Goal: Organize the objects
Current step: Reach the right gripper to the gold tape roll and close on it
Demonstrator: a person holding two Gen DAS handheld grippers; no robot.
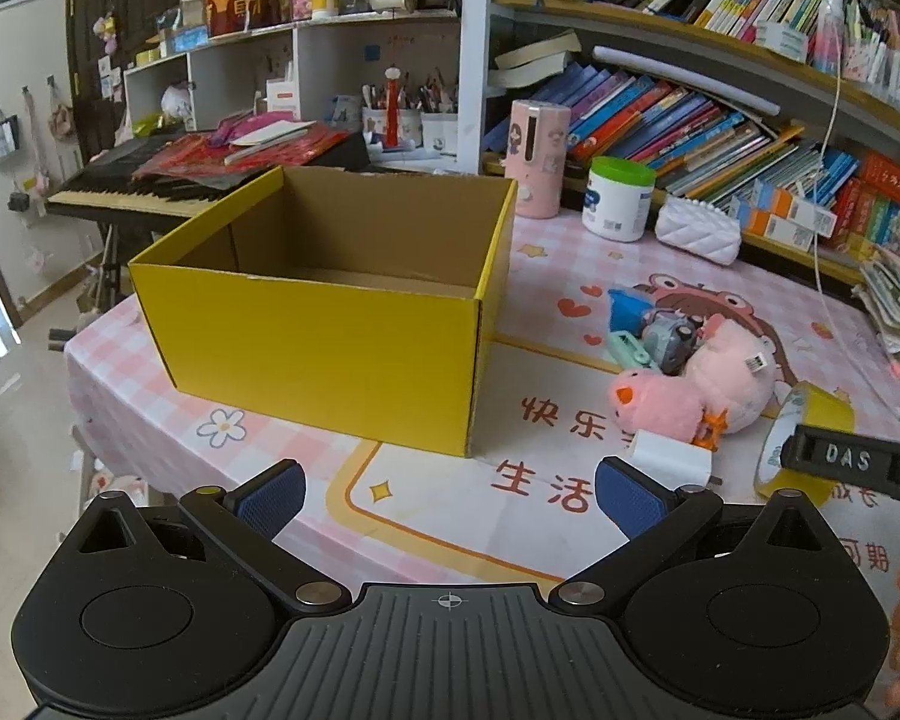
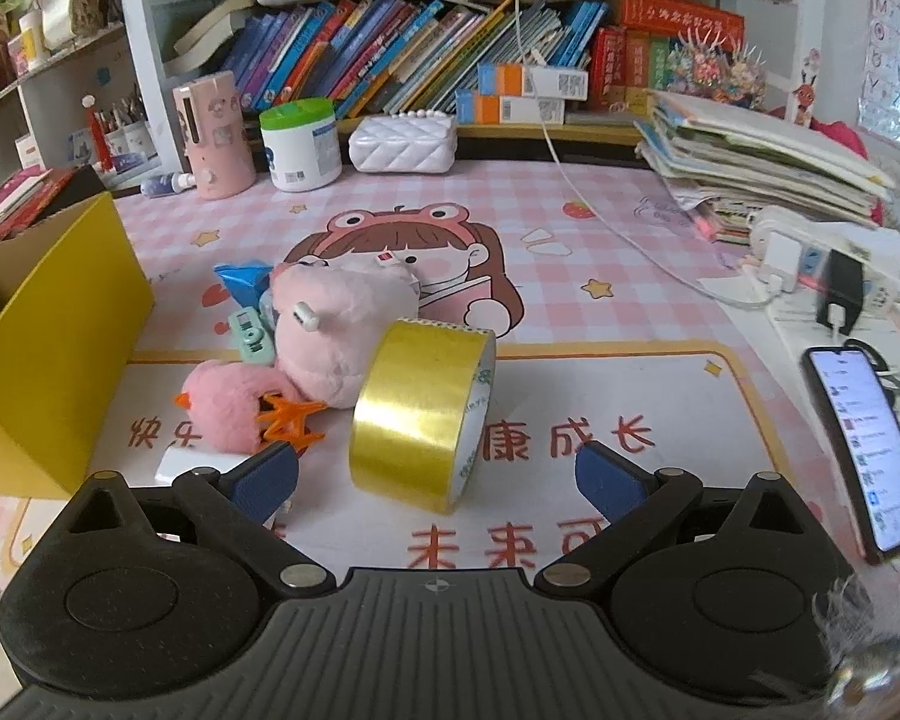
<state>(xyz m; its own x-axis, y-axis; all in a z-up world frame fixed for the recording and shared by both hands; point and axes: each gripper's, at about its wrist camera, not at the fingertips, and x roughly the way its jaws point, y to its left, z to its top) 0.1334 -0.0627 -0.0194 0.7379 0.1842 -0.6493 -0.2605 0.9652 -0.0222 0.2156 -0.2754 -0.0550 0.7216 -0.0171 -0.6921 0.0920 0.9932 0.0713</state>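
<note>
An empty yellow cardboard box [image 1: 324,324] stands open on the pink desk mat, ahead of my left gripper [image 1: 447,495], which is open and holds nothing. A gold tape roll [image 2: 423,414] stands on edge just ahead of my open right gripper [image 2: 438,480], between the lines of its fingers but untouched. Left of the roll lies a pink plush toy [image 2: 330,336] with orange feet, over a blue toy [image 2: 243,279] and a mint toy [image 2: 249,336]. A small white block [image 1: 675,462] lies near the plush. The box's side [image 2: 42,336] shows at the left of the right wrist view.
A lit phone [image 2: 867,450] lies at the desk's right edge, near a power strip [image 2: 810,258] with a white cable. A paper stack [image 2: 756,162], a white quilted case [image 2: 402,144], a green-lidded tub [image 2: 300,144] and a pink dispenser [image 2: 213,132] line the back under bookshelves. A keyboard [image 1: 126,186] stands behind the box.
</note>
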